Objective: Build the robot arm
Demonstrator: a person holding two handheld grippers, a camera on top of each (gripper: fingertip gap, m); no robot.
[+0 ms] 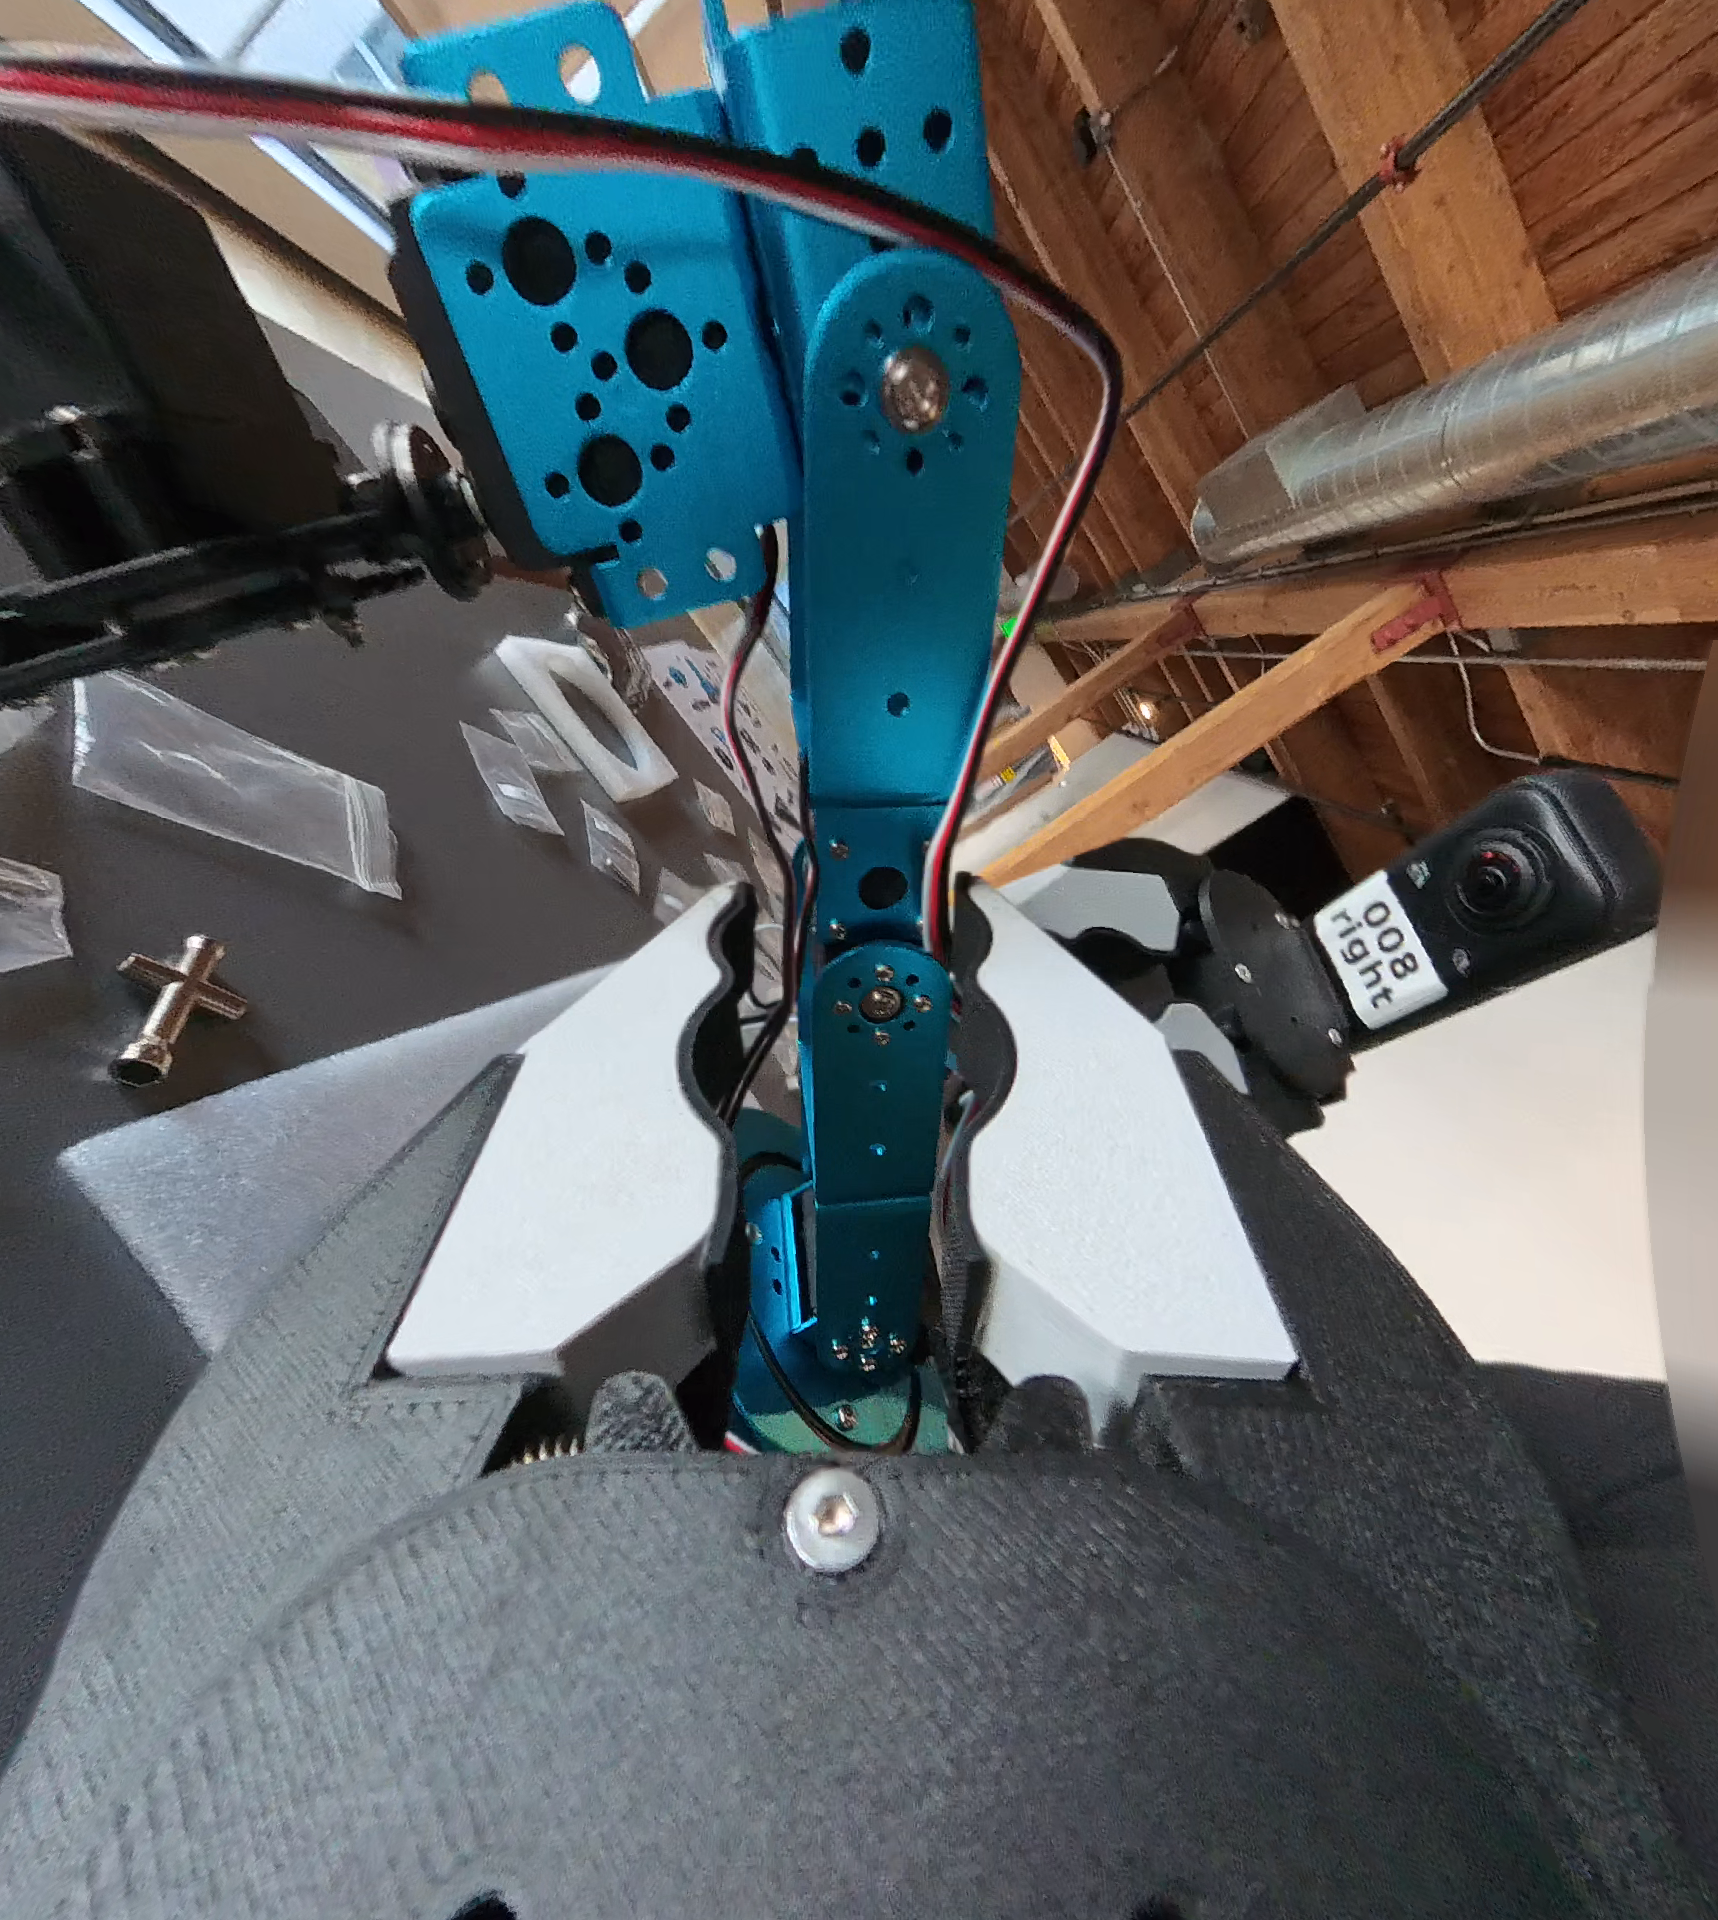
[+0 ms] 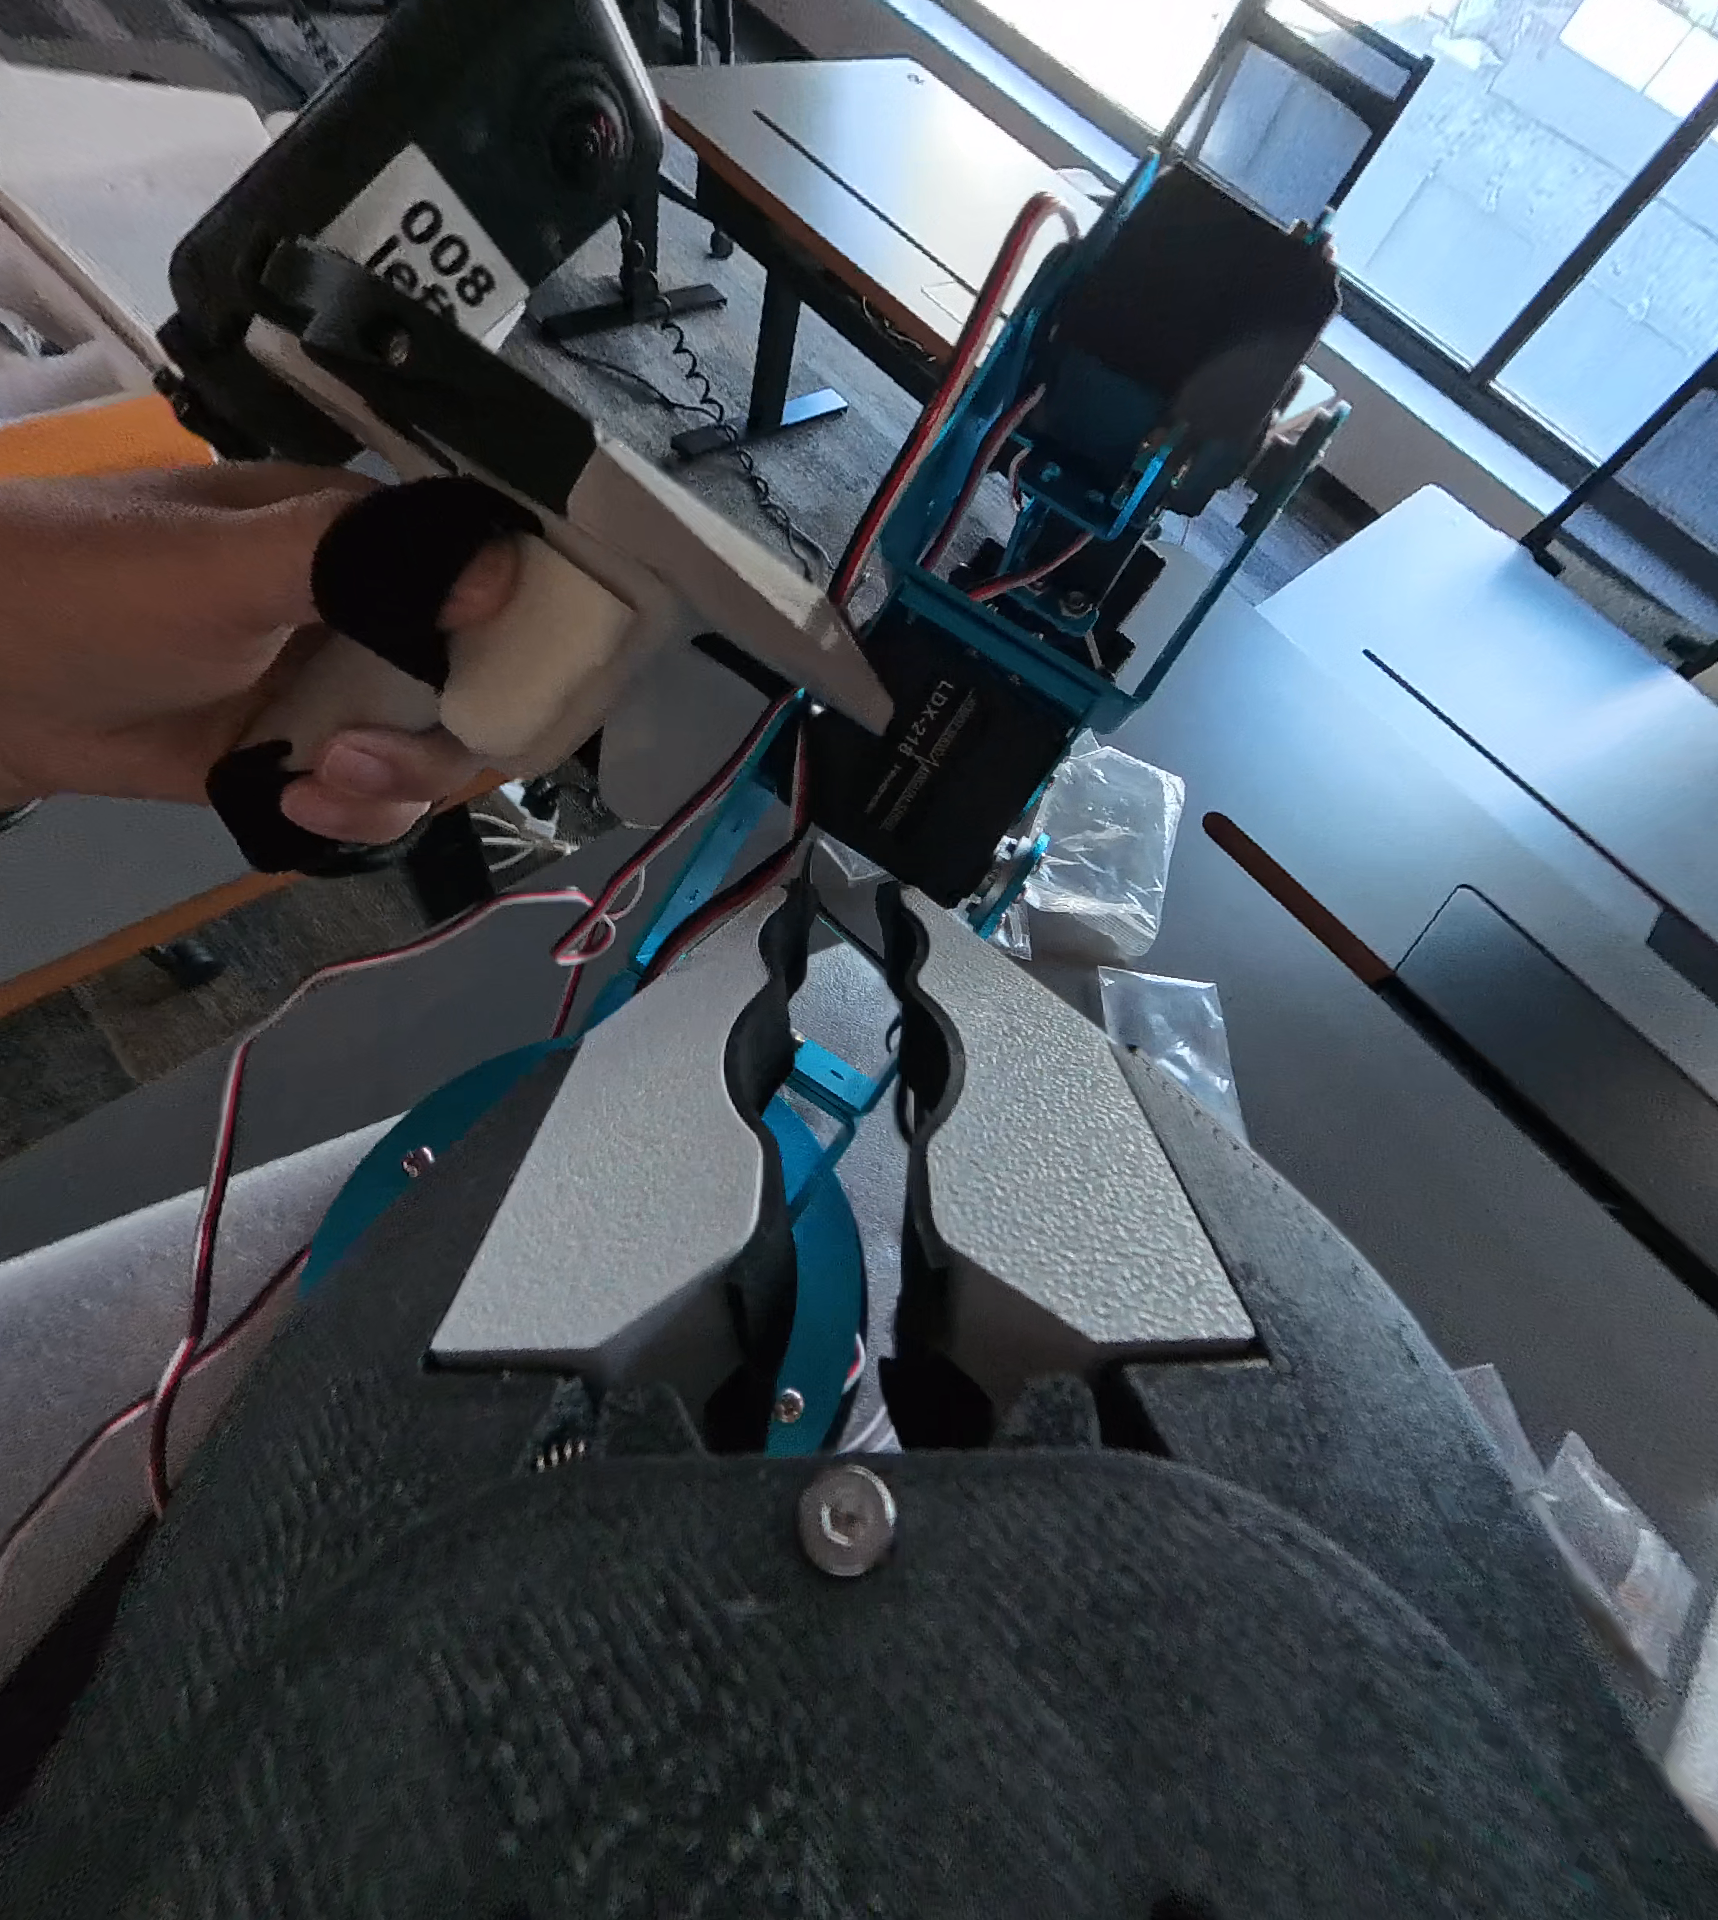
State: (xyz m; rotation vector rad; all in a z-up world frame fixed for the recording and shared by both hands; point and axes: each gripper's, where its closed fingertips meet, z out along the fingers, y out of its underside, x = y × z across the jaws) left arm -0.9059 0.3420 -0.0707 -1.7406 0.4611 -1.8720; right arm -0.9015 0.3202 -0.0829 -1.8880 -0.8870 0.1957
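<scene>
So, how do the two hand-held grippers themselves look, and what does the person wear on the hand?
Each hand-held gripper, left and right, has a black textured printed body, two light grey fingers with wavy black inner pads, and a silver screw. A black camera with a white label sits on top. The hand wears black finger loops.

A workshop-like office: exposed timber ceiling (image 1: 1250,208) with silver duct (image 1: 1520,384), rows of desks (image 2: 1520,727) beside big windows (image 2: 1561,156)

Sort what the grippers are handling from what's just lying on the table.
Being handled:
- left gripper, shut on the blue robot arm
- right gripper, jaws close about the arm's lower frame; grip unclear
- servo wires trailing off the arm

Lying about:
- cross wrench
- clear zip bags
- white foam piece
</scene>
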